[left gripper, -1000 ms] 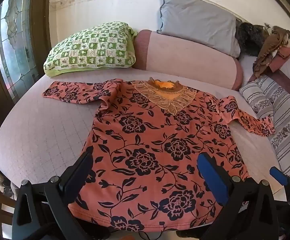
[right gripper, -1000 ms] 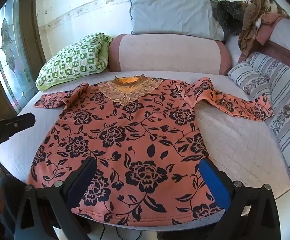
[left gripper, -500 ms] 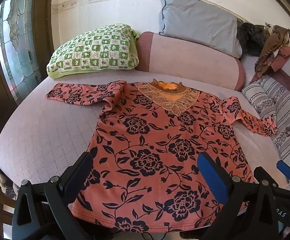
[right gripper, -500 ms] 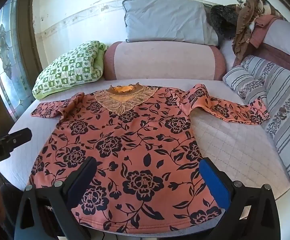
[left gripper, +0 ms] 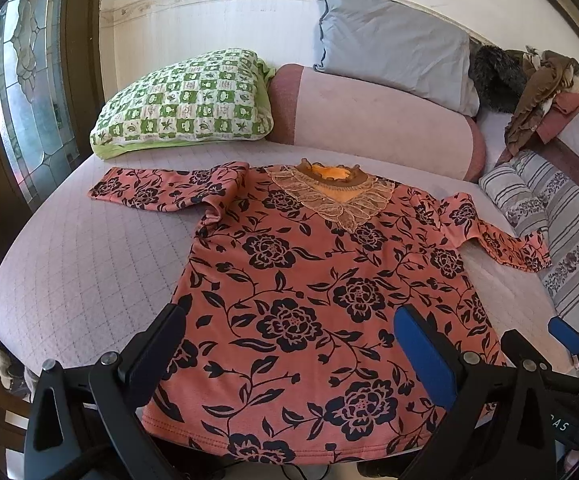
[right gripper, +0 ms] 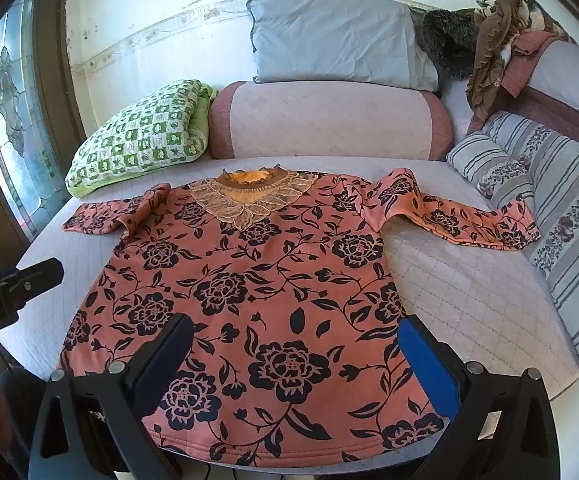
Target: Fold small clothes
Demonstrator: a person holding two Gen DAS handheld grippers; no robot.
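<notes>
Left gripper (left gripper: 293, 344) hangs level with jaws spread wide, holding nothing. Right gripper (right gripper: 295, 348) sits just beside it, likewise level, spread wide and holding nothing, both pointing forward.

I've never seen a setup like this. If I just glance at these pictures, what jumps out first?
First, the coral blouse with bold dark flowers, spread flat on the quilted bed, sleeves out to both sides and a lacy gold collar at the far end. Next, the two open grippers, the right gripper and the left gripper, poised above its near hem. Behind lie a green checked pillow and a grey one.
</notes>
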